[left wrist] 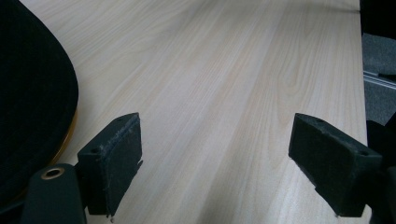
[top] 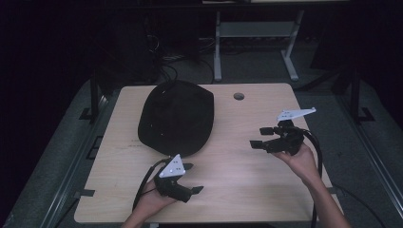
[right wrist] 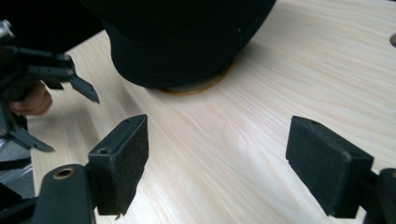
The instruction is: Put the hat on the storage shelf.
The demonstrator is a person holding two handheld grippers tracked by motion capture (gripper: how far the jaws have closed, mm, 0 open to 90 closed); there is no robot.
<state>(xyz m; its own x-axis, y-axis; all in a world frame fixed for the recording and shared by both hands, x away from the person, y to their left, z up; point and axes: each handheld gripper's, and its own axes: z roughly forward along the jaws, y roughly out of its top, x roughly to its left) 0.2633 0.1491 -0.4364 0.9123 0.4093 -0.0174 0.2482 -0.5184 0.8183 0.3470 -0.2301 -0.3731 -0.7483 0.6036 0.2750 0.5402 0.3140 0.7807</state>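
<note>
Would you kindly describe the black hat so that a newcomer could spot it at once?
On the light wooden table, look at the far left part, ahead of the left gripper. There lies the black hat, broad, rounded and dark, the table's biggest item.

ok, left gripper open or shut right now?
Open. Left gripper jaws stand wide apart with bare table between them, beside the black hat, touching nothing.

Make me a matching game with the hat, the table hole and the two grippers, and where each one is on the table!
Things:
1. hat
2. hole
3. left gripper
4. right gripper

Places:
A. near front edge, left of middle
B. right side, above the table
C. far edge, right of the hat
D. far left part of the table

Pairs: 1-D, 2-C, 3-A, 4-B
</note>
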